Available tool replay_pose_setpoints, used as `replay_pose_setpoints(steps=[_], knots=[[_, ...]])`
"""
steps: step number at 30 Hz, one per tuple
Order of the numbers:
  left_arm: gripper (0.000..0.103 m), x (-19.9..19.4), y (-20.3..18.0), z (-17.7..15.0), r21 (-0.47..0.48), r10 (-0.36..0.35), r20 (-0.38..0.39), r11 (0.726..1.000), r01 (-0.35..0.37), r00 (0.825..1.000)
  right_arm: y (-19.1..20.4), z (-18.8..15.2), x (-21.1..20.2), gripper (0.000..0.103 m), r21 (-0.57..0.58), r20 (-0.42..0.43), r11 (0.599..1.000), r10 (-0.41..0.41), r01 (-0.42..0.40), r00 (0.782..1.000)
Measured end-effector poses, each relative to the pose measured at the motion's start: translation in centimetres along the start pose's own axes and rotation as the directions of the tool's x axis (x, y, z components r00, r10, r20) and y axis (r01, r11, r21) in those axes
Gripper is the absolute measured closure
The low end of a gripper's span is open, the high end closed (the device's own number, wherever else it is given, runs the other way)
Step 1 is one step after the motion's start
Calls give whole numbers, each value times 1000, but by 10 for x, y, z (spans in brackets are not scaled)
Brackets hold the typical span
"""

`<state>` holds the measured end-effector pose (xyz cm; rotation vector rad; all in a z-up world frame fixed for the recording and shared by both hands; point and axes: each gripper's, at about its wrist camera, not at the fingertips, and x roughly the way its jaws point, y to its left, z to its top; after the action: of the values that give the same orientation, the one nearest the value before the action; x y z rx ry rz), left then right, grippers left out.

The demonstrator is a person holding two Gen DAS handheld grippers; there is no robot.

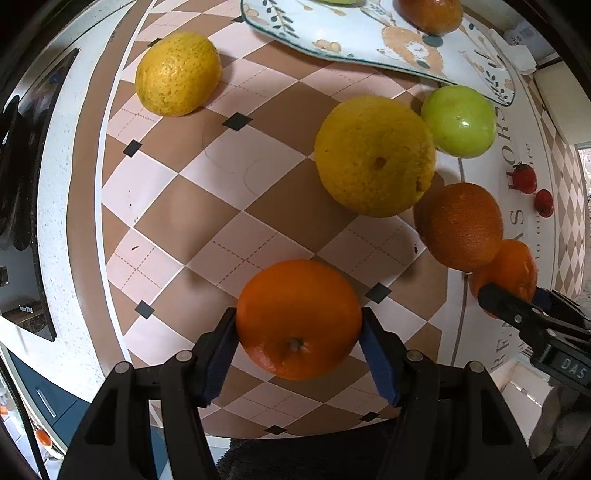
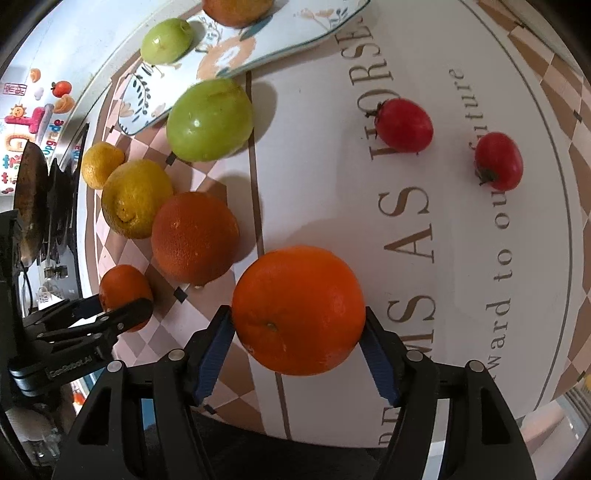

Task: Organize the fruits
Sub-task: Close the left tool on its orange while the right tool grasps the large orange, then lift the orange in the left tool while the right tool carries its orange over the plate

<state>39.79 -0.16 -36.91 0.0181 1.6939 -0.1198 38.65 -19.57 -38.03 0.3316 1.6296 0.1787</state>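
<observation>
1. Left gripper (image 1: 298, 325): both blue pads press the sides of an orange (image 1: 298, 319), stem end facing the camera. Gripper points forward and down at the checkered tablecloth (image 1: 207, 206); I can't tell if the fruit is lifted or resting.
2. Right gripper (image 2: 298, 325): jaws clamped on a second orange (image 2: 298, 310), same forward-down angle, over the white lettered part of the cloth.
3. Cross-check: the right wrist view shows the left gripper at lower left with its orange between the fingers; the left wrist view shows the right one at the right edge doing the same.
4. Between the two held fruits: a darker orange (image 2: 195, 236), loose on the cloth.
5. Beyond it, a large lemon (image 1: 375, 155) touching or just beside it, then a green apple (image 1: 458, 120) near the plate edge.
6. Second lemon (image 1: 178, 74) sits well apart, far left.
7. Patterned plate (image 1: 354, 33) at the far edge holds a reddish fruit (image 1: 430, 14) and a small green fruit (image 2: 166, 40).
8. Two small red tomatoes (image 2: 403, 124) (image 2: 498, 160) lie on the white area, to the right.
</observation>
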Motion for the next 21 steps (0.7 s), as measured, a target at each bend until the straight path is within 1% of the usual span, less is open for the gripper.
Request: replay_pose_setpoints(steps=[3,6,8,12,15,18,21], knots=[[41,-12,0,1,8,-10,14,1000,10,1000,-1,-1,-3,36,0,20,1000,0,0,1000],[41,-35,-3,1,18,-37,46,999,36,998,-5,0,-9,36,13,33,1000,8,-8,999],[41,-56,-6,1,32,-62,76,998,60,995,-5,3,-22,36,19,51,999,28,-29,998],[41,-98,-15,12,57,-102,144,994,94,984,7,16,-58,36,-23,126,998,55,-53,990],[41,-122,-22,33,77,-128,184,990,116,974,19,36,-84,36,-56,184,995,87,-78,979],[41,-128,-23,54,76,-107,213,993,93,971,31,65,-100,36,-89,236,993,99,-80,967],[41,-125,-18,83,50,-83,216,996,73,973,39,95,-100,36,-98,248,993,90,-68,965]])
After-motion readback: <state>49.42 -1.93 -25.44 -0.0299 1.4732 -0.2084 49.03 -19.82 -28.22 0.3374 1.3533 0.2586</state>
